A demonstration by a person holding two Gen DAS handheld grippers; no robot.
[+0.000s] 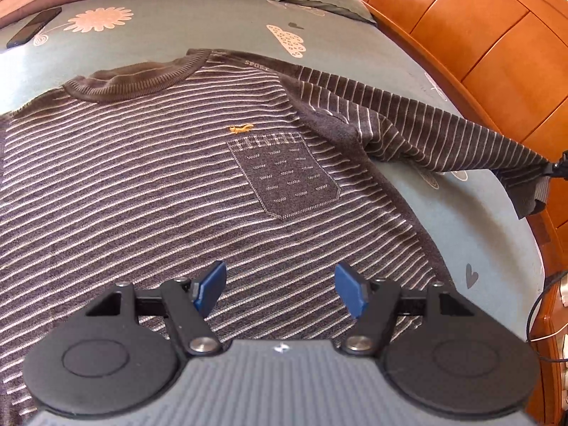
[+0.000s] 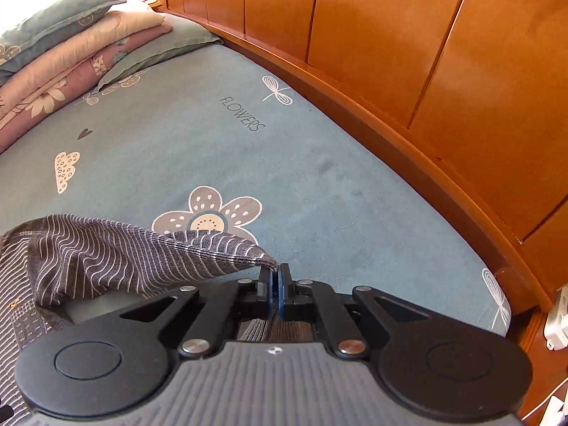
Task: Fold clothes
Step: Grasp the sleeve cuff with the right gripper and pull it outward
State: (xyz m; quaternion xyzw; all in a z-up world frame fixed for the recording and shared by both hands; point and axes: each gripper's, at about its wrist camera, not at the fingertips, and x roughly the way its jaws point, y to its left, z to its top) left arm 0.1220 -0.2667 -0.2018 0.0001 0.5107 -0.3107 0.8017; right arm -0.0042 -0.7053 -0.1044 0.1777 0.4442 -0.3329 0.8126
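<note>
A grey sweater with white stripes [image 1: 149, 163] lies flat, front up, on the blue bed sheet [image 1: 213, 32]. It has a chest pocket [image 1: 284, 177] and a small orange emblem. My left gripper [image 1: 280, 289] hovers open over the sweater's lower body, with nothing between its blue pads. The sweater's sleeve [image 1: 443, 131] is lifted off the bed and stretched to the right. My right gripper [image 2: 276, 277] is shut on the sleeve [image 2: 142, 252] near its cuff, and the ribbed cuff [image 1: 532, 195] hangs below the grip. The right gripper [image 1: 557, 167] shows small at the right edge of the left wrist view.
A wooden headboard [image 2: 408, 71] runs along the bed's right side. Stacked pillows and a folded quilt [image 2: 71, 56] sit at the far end. A dark phone [image 1: 33, 26] lies on the sheet at far left. Cables and a white plug [image 2: 557, 326] are beside the bed.
</note>
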